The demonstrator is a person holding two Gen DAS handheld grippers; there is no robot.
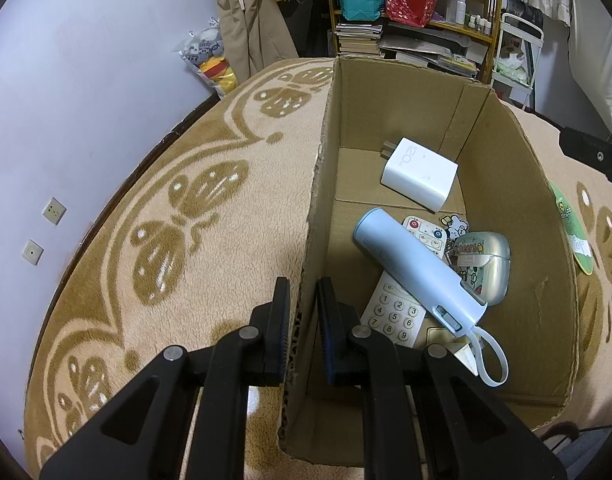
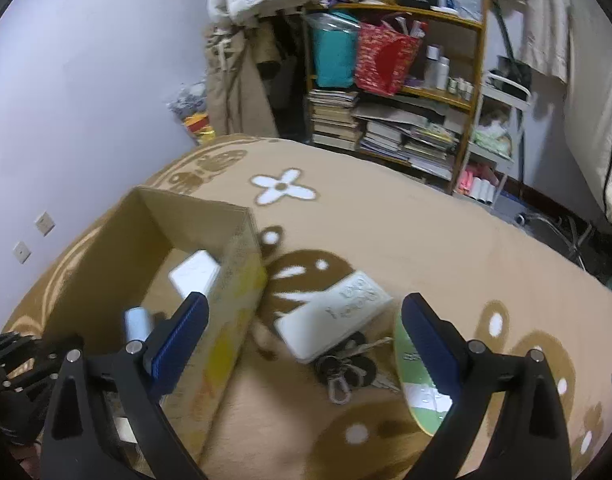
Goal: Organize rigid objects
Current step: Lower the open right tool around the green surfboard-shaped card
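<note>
An open cardboard box [image 1: 506,184] stands on a patterned blanket. My left gripper [image 1: 303,300] is shut on the box's left wall [image 1: 318,208]. Inside lie a white charger [image 1: 420,174], a light blue cylinder with a strap [image 1: 418,272], a white remote [image 1: 394,314] and a silver case with stickers [image 1: 486,260]. My right gripper [image 2: 306,332] is open and empty above the blanket, to the right of the box [image 2: 233,280]. Below it lie a white rectangular case [image 2: 334,316], a bunch of keys [image 2: 346,368] and a green oval card [image 2: 418,392].
A wooden shelf [image 2: 426,92] with books, bags and bottles stands beyond the blanket. A bag of plush toys [image 1: 209,60] leans on the lilac wall at the left. The green card [image 1: 570,232] also shows just right of the box.
</note>
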